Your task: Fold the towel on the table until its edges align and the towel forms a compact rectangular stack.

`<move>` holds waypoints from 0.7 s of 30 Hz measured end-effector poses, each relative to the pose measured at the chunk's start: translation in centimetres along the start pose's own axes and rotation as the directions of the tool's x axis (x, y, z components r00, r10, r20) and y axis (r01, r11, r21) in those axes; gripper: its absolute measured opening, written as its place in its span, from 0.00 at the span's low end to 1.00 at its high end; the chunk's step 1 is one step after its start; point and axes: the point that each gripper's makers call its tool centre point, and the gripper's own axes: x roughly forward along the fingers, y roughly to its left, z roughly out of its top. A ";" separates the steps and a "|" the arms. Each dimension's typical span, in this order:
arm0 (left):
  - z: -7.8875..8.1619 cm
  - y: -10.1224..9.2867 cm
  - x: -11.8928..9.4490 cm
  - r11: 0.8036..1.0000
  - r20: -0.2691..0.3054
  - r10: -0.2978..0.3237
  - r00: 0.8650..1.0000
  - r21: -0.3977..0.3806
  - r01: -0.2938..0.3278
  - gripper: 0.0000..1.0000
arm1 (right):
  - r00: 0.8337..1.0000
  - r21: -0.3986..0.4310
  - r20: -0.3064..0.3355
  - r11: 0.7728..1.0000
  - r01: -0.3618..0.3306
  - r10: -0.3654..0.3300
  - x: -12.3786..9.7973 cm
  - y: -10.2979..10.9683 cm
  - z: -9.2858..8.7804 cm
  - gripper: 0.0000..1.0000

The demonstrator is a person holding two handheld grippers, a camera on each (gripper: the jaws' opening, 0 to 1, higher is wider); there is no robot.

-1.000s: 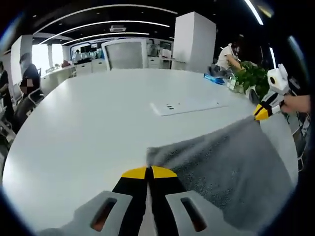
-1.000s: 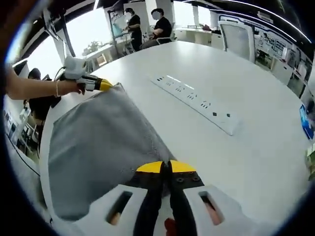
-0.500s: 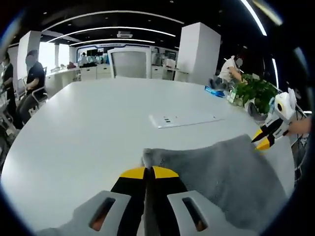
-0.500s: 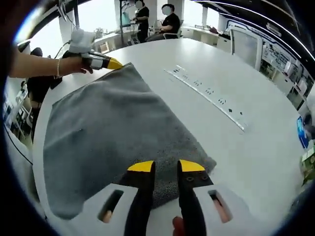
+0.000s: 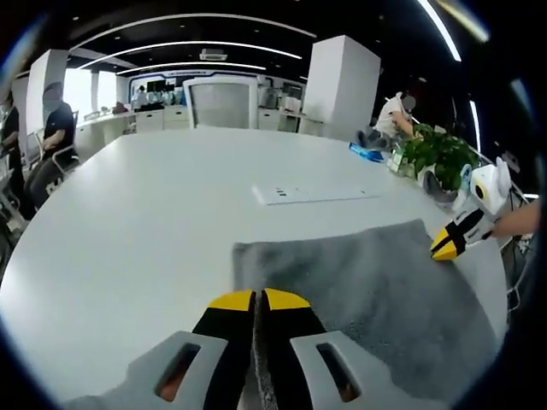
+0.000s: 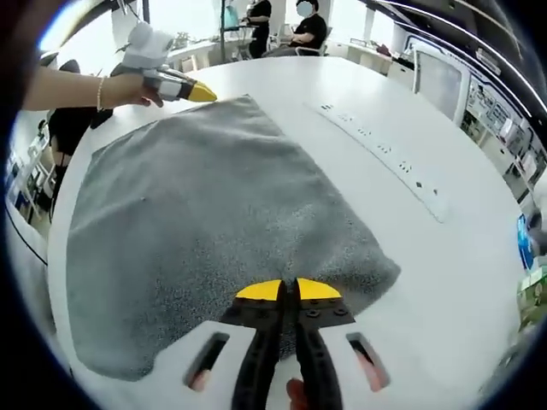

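Observation:
A grey towel (image 5: 376,282) lies spread flat on the white table (image 5: 154,213). My left gripper (image 5: 258,299) is shut at the towel's left edge, just behind a corner, with grey cloth showing between its jaws. In the right gripper view the towel (image 6: 214,205) stretches away from me, and my right gripper (image 6: 288,290) is shut over its near edge. The left gripper (image 6: 202,92), held in a hand, rests at the towel's far corner. In the left gripper view the right gripper (image 5: 444,249) sits at the towel's far right corner.
A white power strip (image 5: 312,193) lies on the table beyond the towel, also seen as the strip (image 6: 385,158). A potted plant (image 5: 436,154) and a blue object (image 5: 367,152) stand at the far right. People (image 6: 303,26) sit at desks behind.
The right gripper opened half a second ago and has shut again on the towel's near edge. The towel has come down from a lifted stretch and lies flat. The left gripper stayed shut.

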 end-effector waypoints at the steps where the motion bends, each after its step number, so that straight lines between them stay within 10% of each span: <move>1: 0.1 -0.1 -0.1 1.000 0.002 -0.002 1.000 0.001 0.002 0.04 | 1.000 0.001 -0.004 1.000 -0.002 0.002 0.0 0.0 0.0 0.00; 18: -1.2 -0.2 0.8 0.997 -0.044 0.006 0.999 0.076 -0.003 0.02 | 1.000 0.043 -0.002 0.999 0.026 -0.026 -2.0 -1.1 -0.8 0.00; 21: -1.1 -0.1 1.0 0.973 -0.043 0.025 0.999 0.231 -0.015 0.01 | 1.000 0.029 -0.009 0.999 0.029 -0.029 -2.0 -1.1 -1.0 0.00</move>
